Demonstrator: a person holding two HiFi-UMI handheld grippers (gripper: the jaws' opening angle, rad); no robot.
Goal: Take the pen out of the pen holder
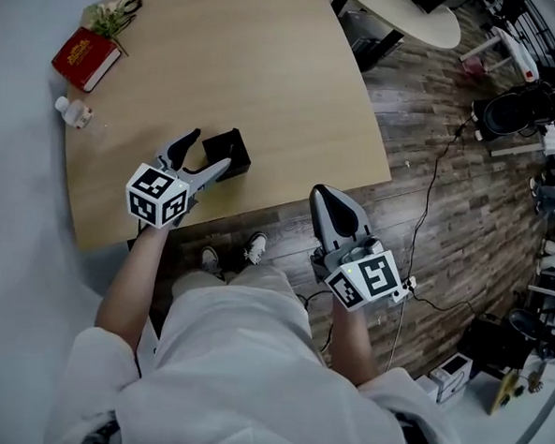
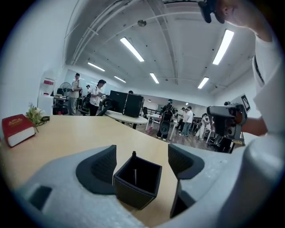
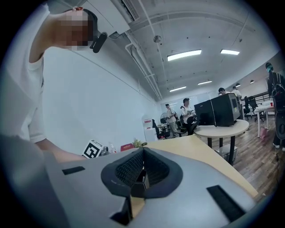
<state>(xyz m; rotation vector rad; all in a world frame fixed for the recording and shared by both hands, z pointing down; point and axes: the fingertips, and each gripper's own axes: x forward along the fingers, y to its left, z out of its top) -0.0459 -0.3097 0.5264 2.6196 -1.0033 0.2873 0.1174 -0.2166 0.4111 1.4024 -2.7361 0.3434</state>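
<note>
Left tool (image 2: 142,162) jaws straddle pen holder (image 2: 136,192); pen (image 2: 134,154) vertical inside.

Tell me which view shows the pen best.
Left gripper view: the pen stands in the pen holder, its tip above the far rim. Head view shows only the pen holder; right gripper view glimpses what looks like a sliver of it.

The pen holder (image 1: 227,154) stands on the table (image 1: 295,95) near the front edge, with a pen (image 2: 134,154) inside. A book (image 1: 85,58) and a bottle (image 1: 74,112) sit at the far left corner
</note>
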